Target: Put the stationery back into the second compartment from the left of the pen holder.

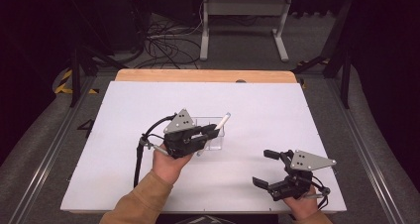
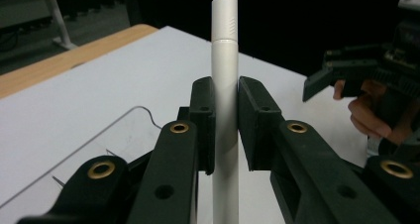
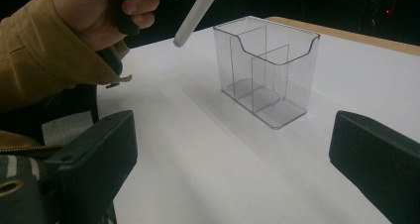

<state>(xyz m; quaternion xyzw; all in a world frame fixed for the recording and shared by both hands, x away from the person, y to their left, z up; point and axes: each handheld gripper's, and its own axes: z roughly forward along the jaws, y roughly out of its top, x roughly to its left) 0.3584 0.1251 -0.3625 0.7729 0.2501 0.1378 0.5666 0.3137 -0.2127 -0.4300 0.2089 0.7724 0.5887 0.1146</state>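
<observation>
Above the clear divided holder (image 3: 267, 78) near the middle of the white worktop (image 1: 124, 149), the left gripper (image 1: 210, 131) has its jaws clamped on a slim white pen (image 2: 224, 100), tilted, probably to drop it into a compartment. The right gripper (image 1: 267, 168) rests near the front edge, jaws wide apart and empty.

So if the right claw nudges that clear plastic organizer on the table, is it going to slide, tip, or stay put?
The clear organizer looks thin-walled and empty, so it is probably light and would likely slide on the smooth white table. It stands taller than it is deep, so a high push might tip it; a low one seems safer. The open right claw is well clear of it.
</observation>
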